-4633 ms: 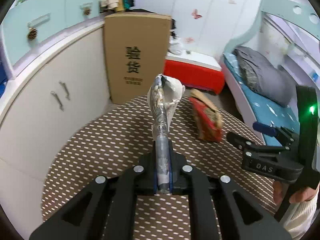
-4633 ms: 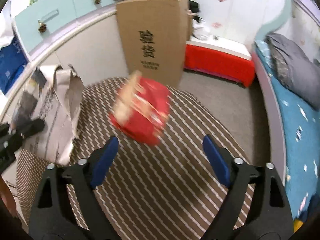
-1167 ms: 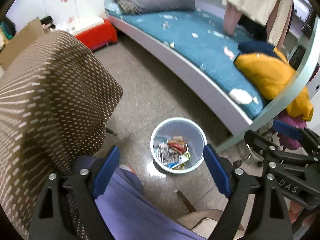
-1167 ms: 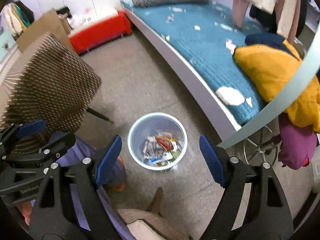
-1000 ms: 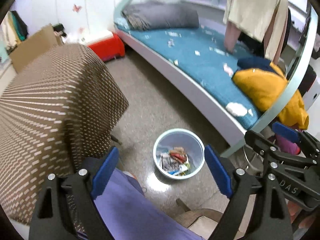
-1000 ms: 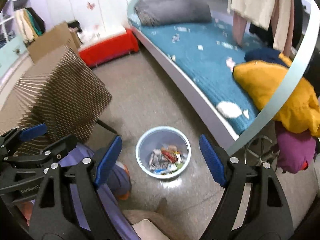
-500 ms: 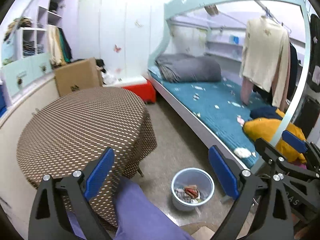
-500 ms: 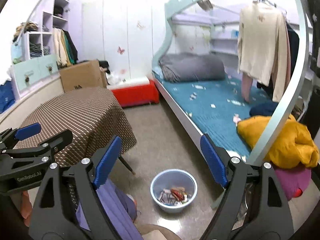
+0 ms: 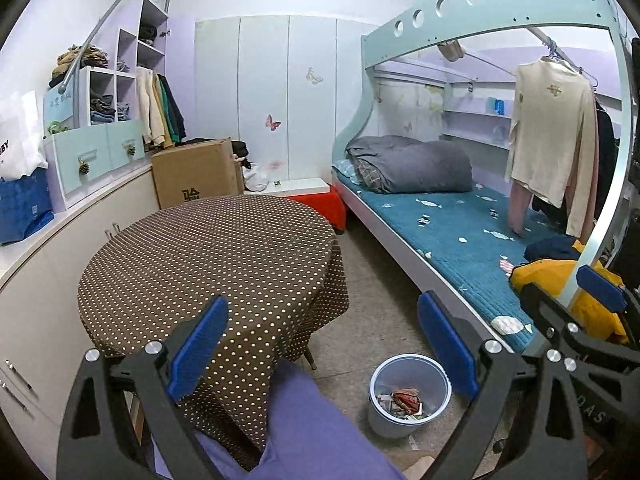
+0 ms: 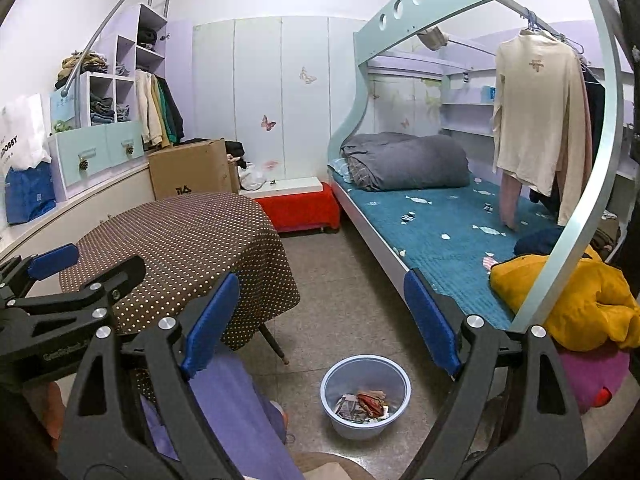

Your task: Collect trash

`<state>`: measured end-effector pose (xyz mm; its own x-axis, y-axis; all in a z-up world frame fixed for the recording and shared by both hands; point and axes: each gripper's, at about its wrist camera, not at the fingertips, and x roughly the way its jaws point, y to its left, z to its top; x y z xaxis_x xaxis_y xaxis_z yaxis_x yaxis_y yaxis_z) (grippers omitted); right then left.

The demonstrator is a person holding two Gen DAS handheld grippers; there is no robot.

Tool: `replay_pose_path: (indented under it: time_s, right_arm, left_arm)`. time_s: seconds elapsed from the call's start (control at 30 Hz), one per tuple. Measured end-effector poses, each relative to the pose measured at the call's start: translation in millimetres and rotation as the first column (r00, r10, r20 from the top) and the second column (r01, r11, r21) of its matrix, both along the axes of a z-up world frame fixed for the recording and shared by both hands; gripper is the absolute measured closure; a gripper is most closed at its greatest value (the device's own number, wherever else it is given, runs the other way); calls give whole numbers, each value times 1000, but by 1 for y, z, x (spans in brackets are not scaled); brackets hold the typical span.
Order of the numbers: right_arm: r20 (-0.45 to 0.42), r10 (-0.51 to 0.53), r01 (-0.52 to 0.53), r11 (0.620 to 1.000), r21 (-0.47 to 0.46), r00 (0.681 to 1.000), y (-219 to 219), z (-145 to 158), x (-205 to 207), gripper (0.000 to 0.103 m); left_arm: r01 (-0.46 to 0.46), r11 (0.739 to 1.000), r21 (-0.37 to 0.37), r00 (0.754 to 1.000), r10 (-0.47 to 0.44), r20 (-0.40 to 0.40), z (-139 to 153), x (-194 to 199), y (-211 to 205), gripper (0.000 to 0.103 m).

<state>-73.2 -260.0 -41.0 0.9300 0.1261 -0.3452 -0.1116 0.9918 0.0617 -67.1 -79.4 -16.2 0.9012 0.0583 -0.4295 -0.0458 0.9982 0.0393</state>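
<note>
Left wrist view: bed (image 9: 448, 236) at right, dotted table (image 9: 208, 256) at centre with its whole top in sight; the right view cuts that top off behind the left gripper's arm. Right wrist view alone shows the purple bundle (image 10: 592, 376) under the yellow jacket (image 10: 576, 300). Bin (image 9: 410, 394) stands on the floor between table and bed, trash (image 10: 364, 402) inside. Left gripper (image 9: 324, 344): jaws just opened further, wide apart, nothing between. Right gripper (image 10: 320, 316): the same.
</note>
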Motion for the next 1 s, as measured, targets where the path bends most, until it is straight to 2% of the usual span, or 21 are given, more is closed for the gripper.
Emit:
replay_pose_path:
  time_s: [0.17,1.0]
  right_arm:
    - [-8,-15,15,1000,-2,1000,3,-4,0,20]
    - [11,-11,11,1000,-7,1000,7,-2,-6,17]
  left_arm:
    - [-9,1000,-4,1000,9,-21,-5,4,2,9]
    - [-44,999,-10,999,44,4,-1,-3,9,9]
